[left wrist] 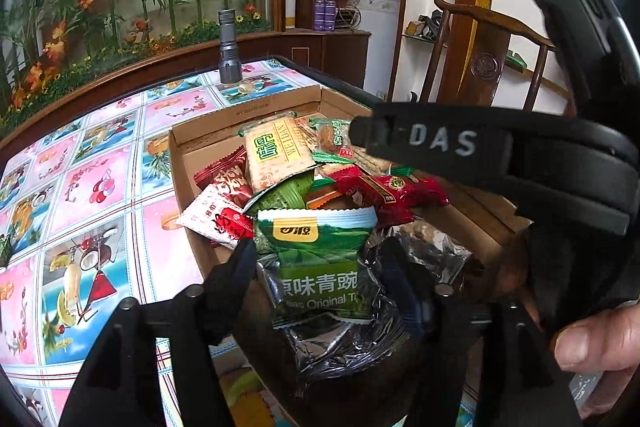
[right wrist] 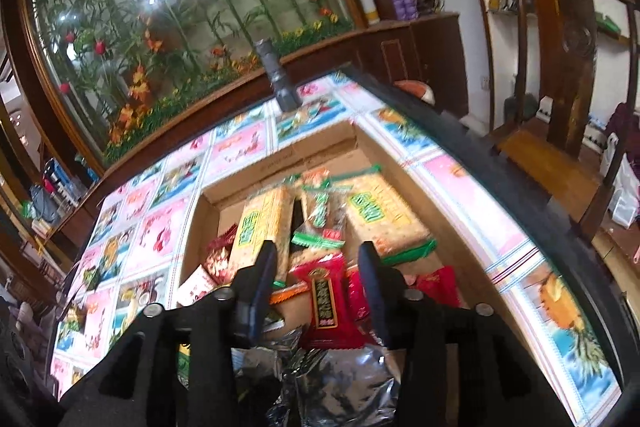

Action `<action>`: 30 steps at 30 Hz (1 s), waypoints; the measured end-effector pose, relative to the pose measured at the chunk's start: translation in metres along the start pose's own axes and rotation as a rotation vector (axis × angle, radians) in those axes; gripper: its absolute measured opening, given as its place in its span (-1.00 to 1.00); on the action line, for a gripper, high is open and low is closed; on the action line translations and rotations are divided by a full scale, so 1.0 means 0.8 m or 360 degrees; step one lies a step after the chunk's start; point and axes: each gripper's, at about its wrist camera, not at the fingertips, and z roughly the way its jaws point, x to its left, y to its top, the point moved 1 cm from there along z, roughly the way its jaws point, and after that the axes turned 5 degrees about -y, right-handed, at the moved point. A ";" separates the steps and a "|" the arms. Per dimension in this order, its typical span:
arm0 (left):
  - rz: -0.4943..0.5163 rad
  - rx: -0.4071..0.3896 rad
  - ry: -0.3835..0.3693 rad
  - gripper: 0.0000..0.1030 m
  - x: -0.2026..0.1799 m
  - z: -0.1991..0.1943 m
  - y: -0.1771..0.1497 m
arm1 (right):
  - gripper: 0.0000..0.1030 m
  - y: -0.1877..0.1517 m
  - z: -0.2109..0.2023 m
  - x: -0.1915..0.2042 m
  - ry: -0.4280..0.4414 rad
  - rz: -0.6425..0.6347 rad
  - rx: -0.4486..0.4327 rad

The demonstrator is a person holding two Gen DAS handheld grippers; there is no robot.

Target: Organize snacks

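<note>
We see a cardboard box (left wrist: pixel 188 163) full of snacks sitting on a table with a bright cloth (left wrist: pixel 92 187) that shows fruit and drinks. Small print on the box's far flap is too tiny for us to read.

Our left gripper (left wrist: pixel 316 263) has its fingers spread apart. A green pea bag (left wrist: pixel 320 251) sits between them, but the pads do not press on it. The bag has a yellow label at the top, big white Chinese words, and the English words "Original" and part of another word below. Crinkled silver foil (left wrist: pixel 340 343) lies just under it, at the near edge of the box.

Our right gripper (right wrist: pixel 316 259) is spread open too. It hangs over the snack pile and pinches nothing. Under it lies a red packet (right wrist: pixel 324 303) with a dark strip of gold Chinese writing. In the left view we see the side of this gripper, with white letters "DAS" on it and a small green light. A hand (left wrist: pixel 596 351) shows at the bottom right corner.

Farther back in the box lie cracker packs (left wrist: pixel 276 151) with green and yellow labels, and one reads "WEIDAY". A dark red pack (left wrist: pixel 228 175) rests by the left wall, with a white and red sachet (left wrist: pixel 212 219) near it.

A gray flashlight (left wrist: pixel 229 47) stands upright on the table beyond the box. A wooden chair (left wrist: pixel 492 55) stands to the right.
</note>
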 end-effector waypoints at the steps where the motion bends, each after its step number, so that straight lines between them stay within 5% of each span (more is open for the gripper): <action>1: -0.0001 -0.0003 0.0002 0.36 0.000 -0.001 -0.001 | 0.00 0.000 -0.003 -0.002 -0.0017 0.0005 -0.0024; 7: 0.0046 -0.0066 0.0039 0.68 0.000 -0.014 -0.002 | 0.61 -0.002 -0.024 -0.005 -0.0172 0.0029 -0.0188; 13: 0.0103 -0.0092 0.0087 0.92 0.000 -0.032 -0.003 | 0.91 -0.006 -0.049 -0.010 -0.0264 0.0063 -0.0282; 22: 0.0058 -0.0093 0.0147 0.99 0.015 -0.057 -0.003 | 0.98 -0.029 -0.075 -0.026 -0.0407 0.0120 -0.0328; 30: -0.0026 -0.0050 0.0187 0.99 0.039 -0.079 -0.016 | 0.98 -0.049 -0.101 -0.012 -0.0401 0.0049 -0.0442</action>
